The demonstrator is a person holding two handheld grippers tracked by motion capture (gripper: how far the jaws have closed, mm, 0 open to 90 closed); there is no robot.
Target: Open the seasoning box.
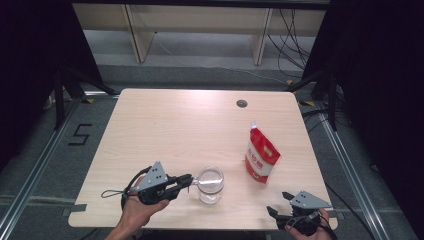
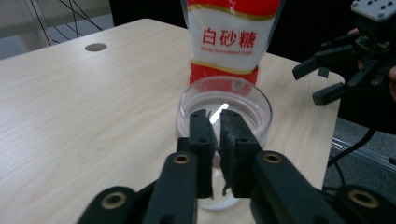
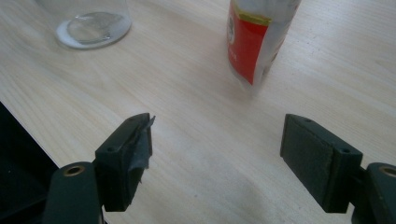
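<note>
A clear, empty glass [image 1: 210, 185] stands near the table's front edge, with my left gripper [image 1: 189, 181] at its left rim. In the left gripper view the two jaws [image 2: 213, 122] stand almost together, pinching the near wall of the glass [image 2: 243, 100]. A red and white sugar pouch [image 1: 261, 157] stands upright to the right of the glass, and it rises just behind the glass in the left gripper view [image 2: 231, 37]. My right gripper [image 1: 279, 203] hovers open at the front right corner, with bare table between its jaws [image 3: 217, 144]. Ahead of it are the pouch [image 3: 254, 37] and the glass [image 3: 91, 25].
The wooden table [image 1: 175, 130] has a round cable hole [image 1: 242, 103] at the back right. Dark curtains flank the table, and cables and a bench's legs lie on the floor behind it. The right gripper [image 2: 322, 79] shows off to the right in the left gripper view.
</note>
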